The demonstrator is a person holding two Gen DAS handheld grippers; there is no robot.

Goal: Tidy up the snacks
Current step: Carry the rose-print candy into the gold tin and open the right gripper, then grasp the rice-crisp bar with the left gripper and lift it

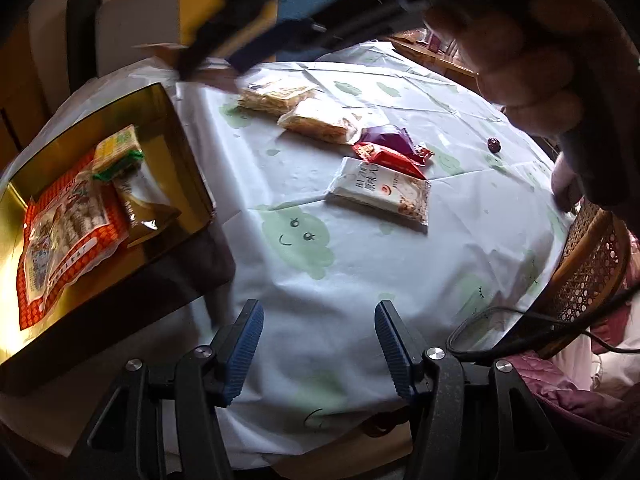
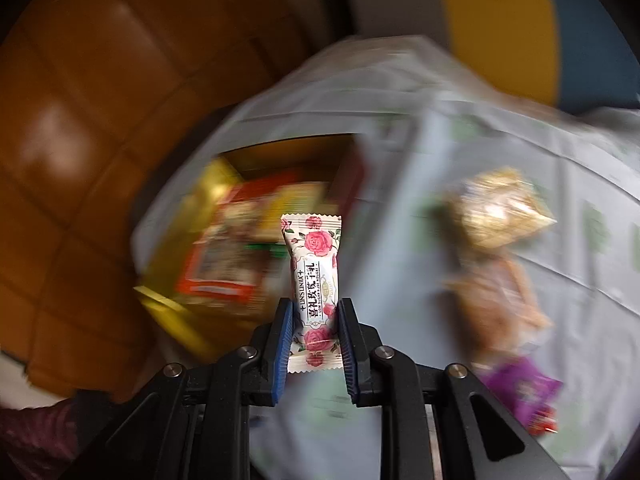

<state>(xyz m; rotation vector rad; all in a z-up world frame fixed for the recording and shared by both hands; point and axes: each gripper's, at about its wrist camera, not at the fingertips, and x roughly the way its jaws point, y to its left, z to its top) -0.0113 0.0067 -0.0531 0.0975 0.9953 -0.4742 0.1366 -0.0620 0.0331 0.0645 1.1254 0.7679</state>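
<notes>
My right gripper is shut on a rose-print nougat packet and holds it upright in the air, with the blurred gold box beyond it. My left gripper is open and empty, low over the tablecloth. In the left wrist view the gold box sits at the left with an orange snack bag, a yellow-green packet and a gold-clear packet inside. On the cloth lie a white packet, a red packet, a purple packet and two cracker packs.
A small dark red fruit lies on the cloth at the right. A wicker chair back and a black cable are at the table's right edge. The right hand and its gripper body hang overhead at the top.
</notes>
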